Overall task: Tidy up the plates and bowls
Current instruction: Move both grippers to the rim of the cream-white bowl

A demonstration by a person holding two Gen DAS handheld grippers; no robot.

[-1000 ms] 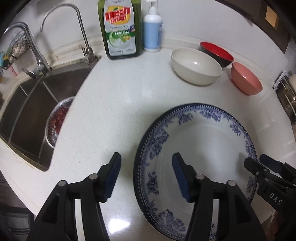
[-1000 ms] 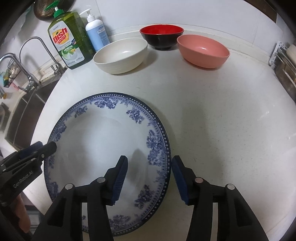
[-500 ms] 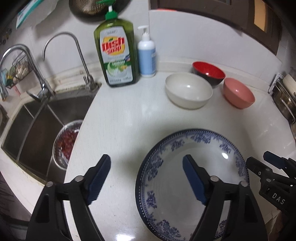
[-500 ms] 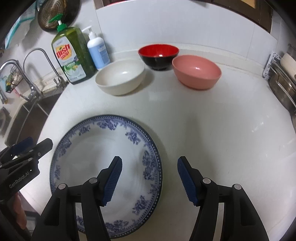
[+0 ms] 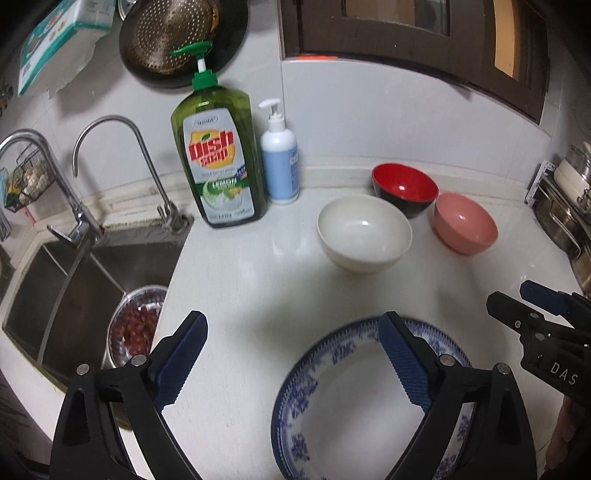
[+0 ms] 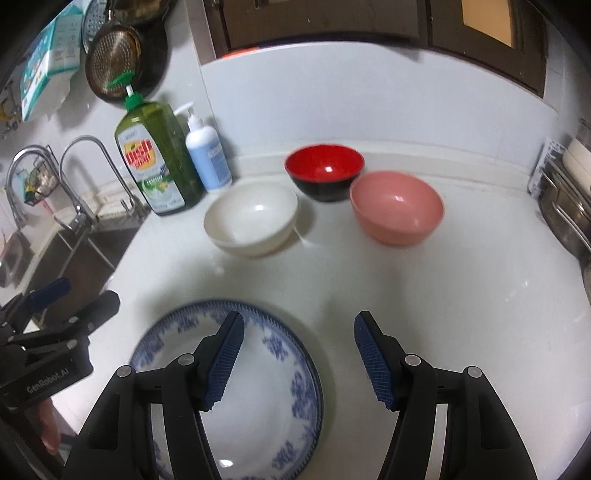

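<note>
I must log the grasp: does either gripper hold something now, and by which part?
Nothing is held: the left gripper and right gripper are both open above the plate.

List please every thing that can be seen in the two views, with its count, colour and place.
plate: 1, white with blue flowers, front of the counter
bowls: 3, cream, red inside and black outside, pink, at the back of the counter
dish soap bottle: 1, green, beside the sink
pump bottle: 1, white and blue, right of the soap
taps: 2, metal, over the sink
sink: 1, steel, left; a metal bowl of red things inside
strainer: 1, metal, on the wall
counter: 1, white
left tool: 1, black with blue pads, open
right tool: 1, same colours, open
</note>
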